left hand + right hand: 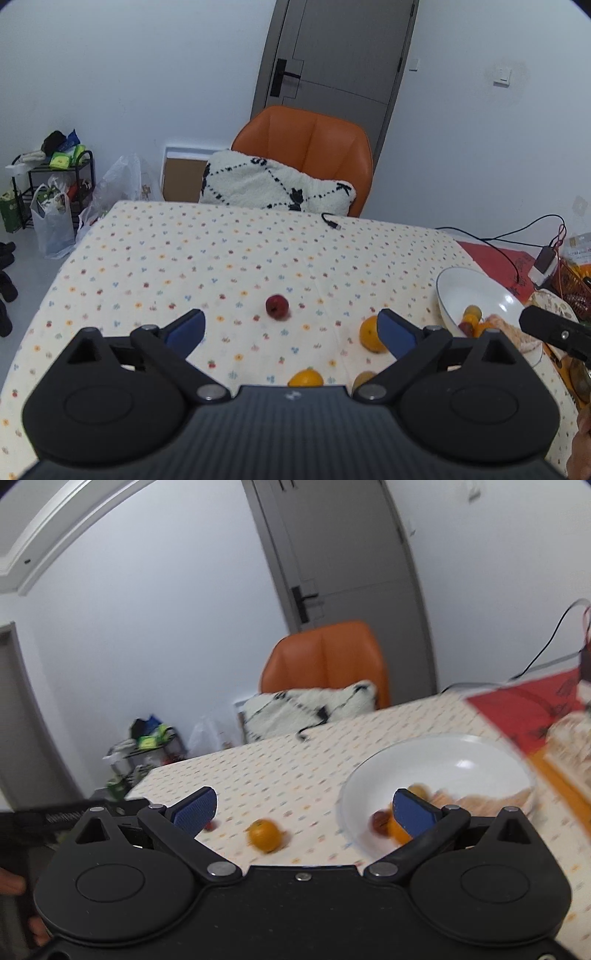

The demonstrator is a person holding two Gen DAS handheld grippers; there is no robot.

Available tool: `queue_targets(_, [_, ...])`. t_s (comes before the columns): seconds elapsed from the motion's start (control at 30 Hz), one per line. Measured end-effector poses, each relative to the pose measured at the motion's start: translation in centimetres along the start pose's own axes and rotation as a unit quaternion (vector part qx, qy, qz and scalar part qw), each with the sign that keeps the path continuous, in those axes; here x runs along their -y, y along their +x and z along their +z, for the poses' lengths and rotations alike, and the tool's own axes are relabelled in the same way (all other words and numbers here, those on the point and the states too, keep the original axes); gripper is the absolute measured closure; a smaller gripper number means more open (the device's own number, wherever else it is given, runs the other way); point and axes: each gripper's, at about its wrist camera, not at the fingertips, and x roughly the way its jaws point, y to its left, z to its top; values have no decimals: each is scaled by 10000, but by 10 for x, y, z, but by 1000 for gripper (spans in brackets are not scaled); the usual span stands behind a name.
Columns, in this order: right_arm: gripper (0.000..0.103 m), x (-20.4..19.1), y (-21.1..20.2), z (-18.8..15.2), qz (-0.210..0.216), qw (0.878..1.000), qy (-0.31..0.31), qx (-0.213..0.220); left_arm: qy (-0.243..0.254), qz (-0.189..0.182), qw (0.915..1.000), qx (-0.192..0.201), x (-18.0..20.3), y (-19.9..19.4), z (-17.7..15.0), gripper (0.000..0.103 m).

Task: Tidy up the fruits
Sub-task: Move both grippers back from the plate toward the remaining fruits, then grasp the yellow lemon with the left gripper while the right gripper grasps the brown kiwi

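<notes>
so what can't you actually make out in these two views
- Fruit in the white bowl: right wrist view is motion-blurred and a blue finger covers part of the pile; exact count and kinds unclear.
- Small yellowish fruit: left wrist view, half hidden behind the left gripper body.
- Clutter at the right edge: left wrist view, cut off by the frame.
- Small red fruit: right wrist view, mostly hidden by a finger.

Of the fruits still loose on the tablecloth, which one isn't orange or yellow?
The small dark red fruit, alone mid-cloth ahead of the open left tool. The other loose fruits, nearer that tool, are the orange, the one at and a duller yellowish one.
</notes>
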Motion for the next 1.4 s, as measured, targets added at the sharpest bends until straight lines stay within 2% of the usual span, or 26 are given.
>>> queue_targets(0.1, [0,-8,4,-5,42,9998,-132,-123,-44,-5,10000,-73,-3,0,-8,5])
queue_targets(0.23, [0,-12,10,-12,352,9988,91,-327,-10,-80,9998,-155,-6,1,-15,7])
queue_targets(0.4, [1,-25,12,-17,504,9980,-161,-345,-11,-93,9998,-200,-10,5,-21,11])
queue_targets(0.5, [7,-28,18,-20,543,9974,-184,-442,13,-147,9995,-284,-9,11,-23,19])
queue_targets(0.63, [20,-29,27,-25,611,9962,-181,-599,46,-242,9986,-461,-8,21,-28,34])
queue_targets(0.73, [25,-30,30,-29,627,9954,-156,-701,26,-264,9982,-546,-9,29,-30,38])
queue_targets(1.0, [30,-32,35,-32,681,9935,-283,-872,37,-345,9968,-717,-7,47,-37,51])
queue_targets(1.2, [34,-33,42,-33,655,9925,-315,-984,32,-349,9971,-675,-4,56,-40,62])
queue_targets(1.27, [34,-34,44,-33,662,9923,-329,-997,85,-360,9969,-697,-3,58,-39,76])
queue_targets(1.4, [34,-37,49,-35,704,9917,-353,-1018,-49,-408,9970,-662,-8,53,-36,76])
